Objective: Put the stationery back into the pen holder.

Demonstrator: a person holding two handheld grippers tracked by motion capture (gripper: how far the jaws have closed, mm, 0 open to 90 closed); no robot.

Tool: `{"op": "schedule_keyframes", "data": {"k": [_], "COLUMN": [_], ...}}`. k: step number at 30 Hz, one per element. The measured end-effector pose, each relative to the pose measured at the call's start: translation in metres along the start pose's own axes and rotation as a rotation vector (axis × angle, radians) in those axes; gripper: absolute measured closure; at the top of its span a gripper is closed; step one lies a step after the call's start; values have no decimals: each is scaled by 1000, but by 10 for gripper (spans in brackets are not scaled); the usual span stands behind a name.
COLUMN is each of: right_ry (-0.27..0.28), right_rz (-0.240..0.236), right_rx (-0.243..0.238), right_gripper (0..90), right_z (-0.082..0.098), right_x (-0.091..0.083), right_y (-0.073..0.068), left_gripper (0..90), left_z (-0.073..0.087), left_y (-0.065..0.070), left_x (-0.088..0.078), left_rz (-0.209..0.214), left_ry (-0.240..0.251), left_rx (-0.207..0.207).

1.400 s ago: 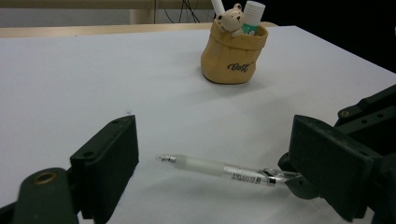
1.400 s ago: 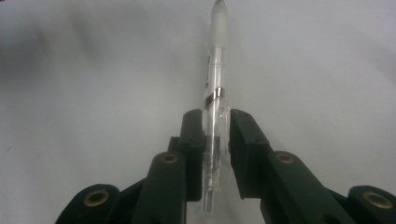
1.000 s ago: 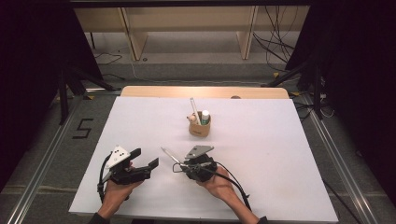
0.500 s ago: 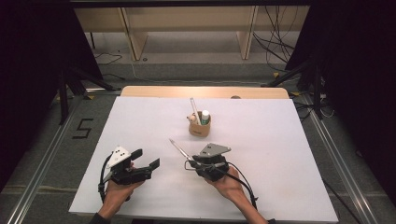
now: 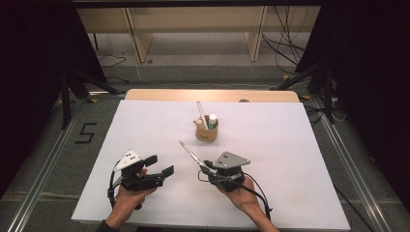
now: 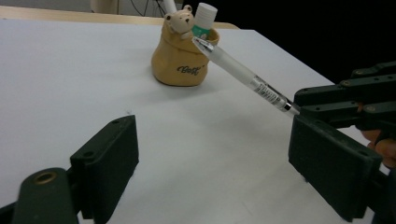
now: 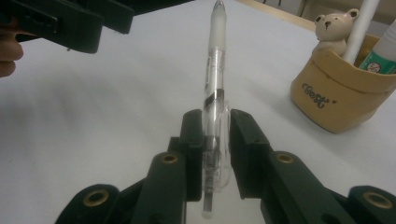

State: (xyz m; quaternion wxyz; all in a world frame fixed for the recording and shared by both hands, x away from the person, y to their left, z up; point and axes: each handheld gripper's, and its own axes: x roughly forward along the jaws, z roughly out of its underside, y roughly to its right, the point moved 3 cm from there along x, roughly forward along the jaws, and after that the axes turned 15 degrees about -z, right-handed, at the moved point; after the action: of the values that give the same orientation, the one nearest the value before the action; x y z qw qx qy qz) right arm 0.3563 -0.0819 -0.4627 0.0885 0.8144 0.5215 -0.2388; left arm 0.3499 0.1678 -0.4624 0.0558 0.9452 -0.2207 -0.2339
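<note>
We noted a tan bear-shaped holder (image 5: 206,131) standing upright near the middle of the white table (image 5: 290,159), toward its far side. In it stood a white pen (image 5: 201,114) leaning left and a white tube with a green label (image 5: 212,121); a small bear figure (image 7: 333,25) sat on the rim. Dark script on the holder's front read something like "Bear", though we could not make it out for certain. The clear pen (image 7: 214,93) was clamped between the jaws of the right gripper (image 5: 209,165), its tip pointing up and toward the holder, clear of the table. It carried a printed band (image 6: 267,92), too small to read. The left gripper (image 5: 162,166) rested low on the table, jaws apart, nothing between them. A "5" (image 5: 85,133) marked the floor at left.
</note>
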Motion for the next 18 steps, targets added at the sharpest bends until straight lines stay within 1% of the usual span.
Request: {"op": "schedule_keyframes", "data": {"k": [2, 3, 5, 10, 11, 15, 16, 18], "right_ry": [7, 9, 16, 31, 37, 50, 52, 55], "right_rz": [1, 1, 0, -6, -2, 8, 9, 14], "right_rx": [-11, -17, -23, -37, -41, -49, -49, -54], "right_gripper": [765, 765, 765, 766, 766, 766, 766, 766], "right_z": [1, 1, 2, 2, 2, 3, 3, 4], "right_x": [-2, -3, -5, -10, -11, -15, -15, -16], "right_y": [-3, -5, -8, -15, -16, -18, -18, -19], "left_gripper": [155, 155, 155, 156, 156, 160, 161, 164], "left_z": [-2, -4, -6, -12, -13, -16, -16, -17], "left_y": [4, 7, 10, 18, 19, 22, 22, 22], "left_x": [1, 2, 4, 10, 12, 16, 17, 20], "left_rz": [19, 31, 56, 114, 126, 144, 151, 171], "left_ry": [-5, -6, -21, -51, -60, -75, -85, -101], "left_rx": [-7, -23, -40, -121, -131, -159, -172, -212]}}
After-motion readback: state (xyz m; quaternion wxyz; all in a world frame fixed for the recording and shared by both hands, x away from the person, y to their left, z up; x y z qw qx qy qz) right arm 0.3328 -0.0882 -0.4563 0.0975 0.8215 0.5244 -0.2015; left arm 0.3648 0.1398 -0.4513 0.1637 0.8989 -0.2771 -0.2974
